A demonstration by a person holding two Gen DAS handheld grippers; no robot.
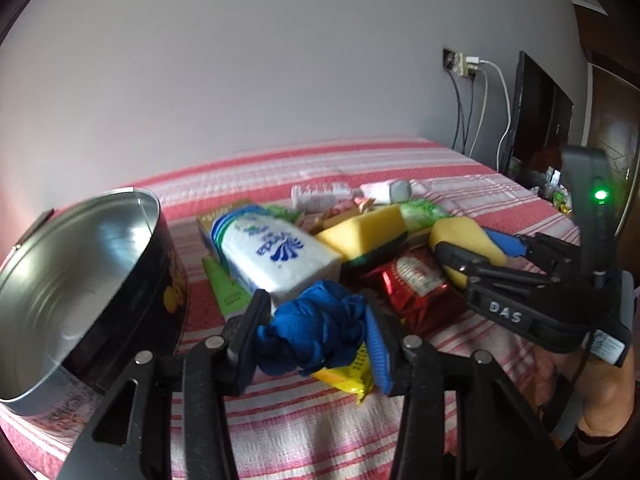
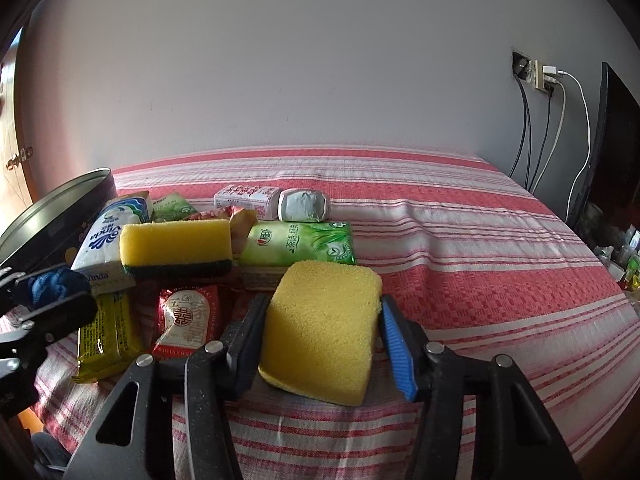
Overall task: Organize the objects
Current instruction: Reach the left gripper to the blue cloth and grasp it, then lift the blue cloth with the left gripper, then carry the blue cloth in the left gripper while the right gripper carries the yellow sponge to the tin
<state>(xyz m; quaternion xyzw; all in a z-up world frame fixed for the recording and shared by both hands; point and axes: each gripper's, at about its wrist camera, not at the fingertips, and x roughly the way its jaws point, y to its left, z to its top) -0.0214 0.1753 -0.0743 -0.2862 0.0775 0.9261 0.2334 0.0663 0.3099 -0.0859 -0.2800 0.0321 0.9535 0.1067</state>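
My left gripper [image 1: 316,330] is shut on a crumpled blue cloth [image 1: 316,328] and holds it above the striped bed, just right of an open round metal tin [image 1: 72,280]. My right gripper [image 2: 322,334] is shut on a yellow sponge [image 2: 324,330], lifted off the bed; it also shows in the left wrist view [image 1: 468,246]. A pile lies between them: a white tissue pack [image 1: 276,256], a yellow-and-green scouring sponge [image 2: 176,246], a red tea packet [image 2: 186,320], a yellow packet [image 2: 106,330] and a green tissue pack [image 2: 300,244].
A white carton [image 2: 248,198] and a grey wrapped block [image 2: 304,204] lie behind the pile. The red-and-white striped bedspread [image 2: 460,240] runs to a grey wall. Cables hang from a wall socket [image 2: 544,76] at right, beside a dark screen [image 2: 616,128].
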